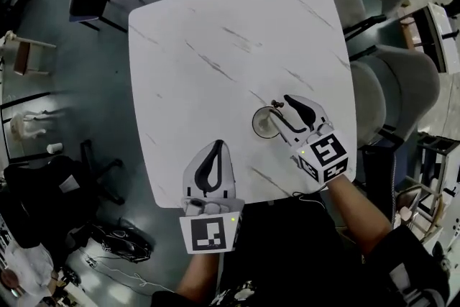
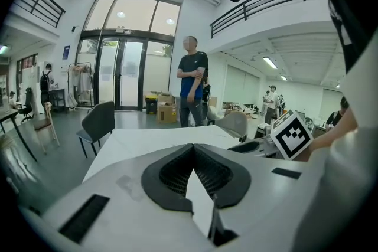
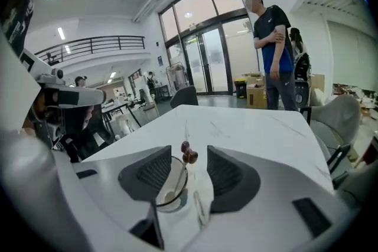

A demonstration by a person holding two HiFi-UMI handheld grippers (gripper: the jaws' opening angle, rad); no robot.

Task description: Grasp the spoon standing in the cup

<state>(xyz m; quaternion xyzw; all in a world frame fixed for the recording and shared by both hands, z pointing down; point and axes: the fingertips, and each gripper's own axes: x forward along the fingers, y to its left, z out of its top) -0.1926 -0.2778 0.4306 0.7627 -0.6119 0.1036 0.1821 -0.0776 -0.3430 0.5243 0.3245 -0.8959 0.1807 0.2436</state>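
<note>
Light, stiff, likely slippery spoon with a brown knobbed handle stands in a clear glass cup near the right edge of the white marbled table. Right gripper: jaws spread, flanking the knob without contact. Left gripper: clenched, empty. Pinch just below the knob.

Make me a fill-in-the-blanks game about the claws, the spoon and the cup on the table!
1. The spoon stands in the ___.
2. The right claw is ___, with the spoon's handle between its jaws but not squeezed.
3. The left claw is ___, with nothing between its jaws.
4. The table top is ___ with thin grey streaks.

Missing words: cup; open; shut; white.
</note>
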